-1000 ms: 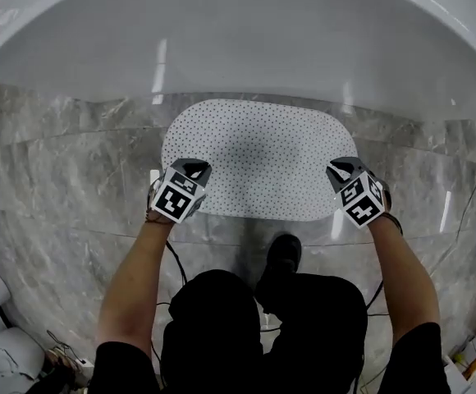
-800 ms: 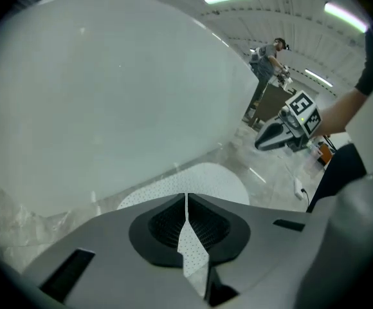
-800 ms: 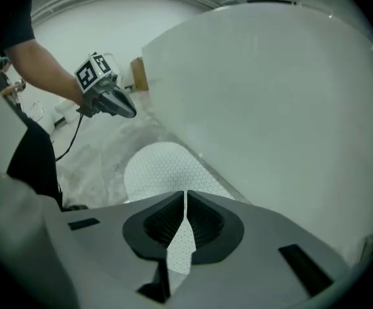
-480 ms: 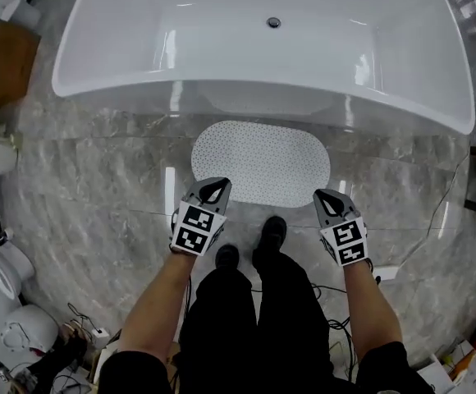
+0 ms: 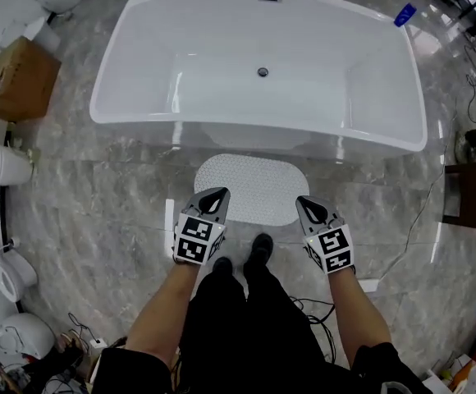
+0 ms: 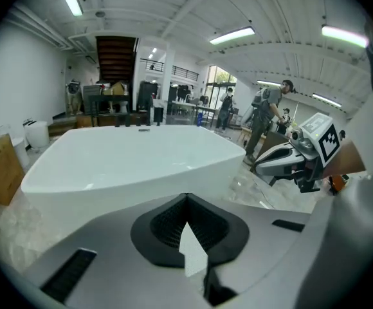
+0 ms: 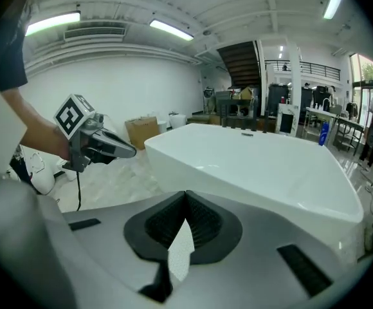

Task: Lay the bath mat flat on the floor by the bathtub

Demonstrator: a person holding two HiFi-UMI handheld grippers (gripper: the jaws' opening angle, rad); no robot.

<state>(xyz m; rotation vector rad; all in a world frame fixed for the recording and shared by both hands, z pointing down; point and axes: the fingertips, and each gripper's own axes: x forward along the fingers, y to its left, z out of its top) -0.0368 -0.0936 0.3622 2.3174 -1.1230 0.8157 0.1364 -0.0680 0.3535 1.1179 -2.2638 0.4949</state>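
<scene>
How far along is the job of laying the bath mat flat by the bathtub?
Done: the bath mat lies flat on the floor right beside the bathtub.
In hand: nothing. The left gripper and right gripper are clear of the mat, fingers together and empty.
Left: apparently nothing, since the mat looks smooth and in place.

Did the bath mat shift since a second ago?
No. The bath mat lies flat, centred before the bathtub near wall, as earlier; only the view has pulled back.
</scene>
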